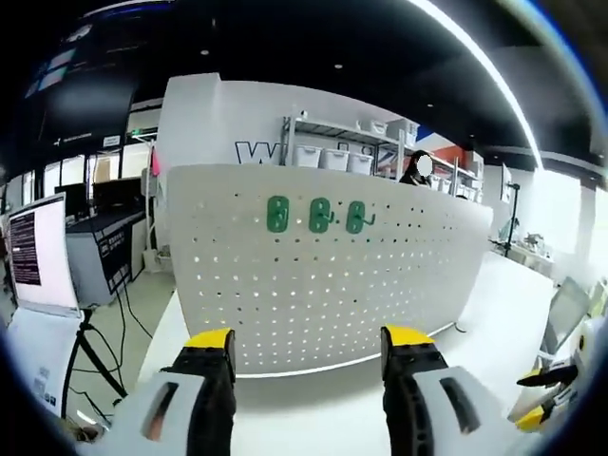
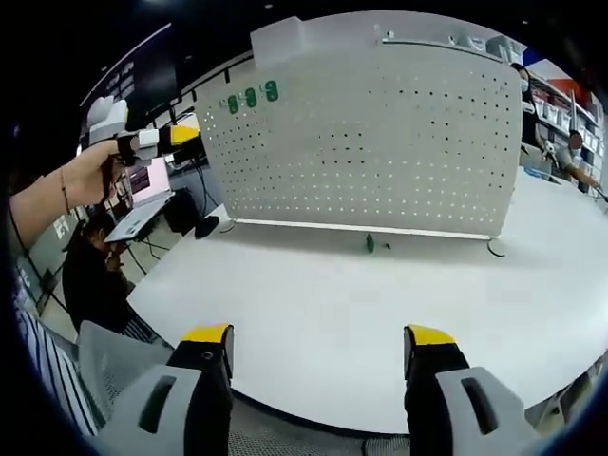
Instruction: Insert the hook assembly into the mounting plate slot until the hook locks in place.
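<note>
- Left hand-held gripper [image 1: 309, 356] and right hand-held gripper [image 2: 318, 356]: both jaws apart, holding nothing.
- Three green hooks [image 1: 318, 216] mounted high on pegboard [image 1: 313, 275].
- Loose green hook [image 2: 370, 244] lies on desk [image 2: 313, 313], just before the pegboard's base.

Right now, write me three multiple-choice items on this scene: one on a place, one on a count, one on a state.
1. Where does the loose green hook lie?
A. On the table at the pegboard's foot
B. In the right gripper
C. On the laptop

2. How many green hooks hang on the pegboard?
A. One
B. Three
C. Five

3. How do the right gripper's jaws stand?
A. Shut on a hook
B. Shut, empty
C. Open, empty

Key: 1 A, it rests on the white table just before the board's lower edge. 2 B, three sit in a row near the top. 3 C, a wide gap, nothing between.
</note>
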The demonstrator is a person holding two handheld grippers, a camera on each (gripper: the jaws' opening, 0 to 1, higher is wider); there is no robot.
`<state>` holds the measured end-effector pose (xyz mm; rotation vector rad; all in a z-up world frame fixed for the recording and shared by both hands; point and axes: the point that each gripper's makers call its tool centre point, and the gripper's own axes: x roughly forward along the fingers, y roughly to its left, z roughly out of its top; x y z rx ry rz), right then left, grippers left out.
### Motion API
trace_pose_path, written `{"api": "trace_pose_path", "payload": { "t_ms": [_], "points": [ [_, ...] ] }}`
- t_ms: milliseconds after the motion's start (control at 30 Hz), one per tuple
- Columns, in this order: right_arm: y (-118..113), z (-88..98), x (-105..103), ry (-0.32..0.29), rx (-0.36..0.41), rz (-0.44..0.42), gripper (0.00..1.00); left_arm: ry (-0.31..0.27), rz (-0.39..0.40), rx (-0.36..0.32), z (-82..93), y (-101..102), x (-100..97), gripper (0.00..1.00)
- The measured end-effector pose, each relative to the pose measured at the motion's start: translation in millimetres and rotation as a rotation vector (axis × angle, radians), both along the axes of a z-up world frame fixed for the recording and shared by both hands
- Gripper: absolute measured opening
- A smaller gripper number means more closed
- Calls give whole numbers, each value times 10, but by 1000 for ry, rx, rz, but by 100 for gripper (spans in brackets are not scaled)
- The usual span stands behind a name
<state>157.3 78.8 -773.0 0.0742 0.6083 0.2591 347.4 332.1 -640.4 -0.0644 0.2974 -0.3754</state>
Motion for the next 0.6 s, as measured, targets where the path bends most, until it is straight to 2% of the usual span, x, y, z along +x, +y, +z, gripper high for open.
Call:
{"api": "trace_pose_path", "payload": {
  "t_ms": [100,167,300,367,467,600],
  "points": [
    [32,-18,-35,6,-1,12,70,53,-15,-31,-87,16,-144,67],
    [56,-23,-67,12,1,18,70,61,-14,-52,-86,35,-212,69],
    [86,-20,-129,13,2,24,70,73,-37,-35,-92,56,-373,72],
    [104,-28,-163,17,5,29,69,107,-107,-45,-124,-41,-490,73],
    [127,-28,-209,18,3,38,68,114,-150,-42,-117,-114,-600,74],
    [132,-22,-261,15,6,34,68,120,-170,-34,-126,-162,-710,78]
  ]
}}
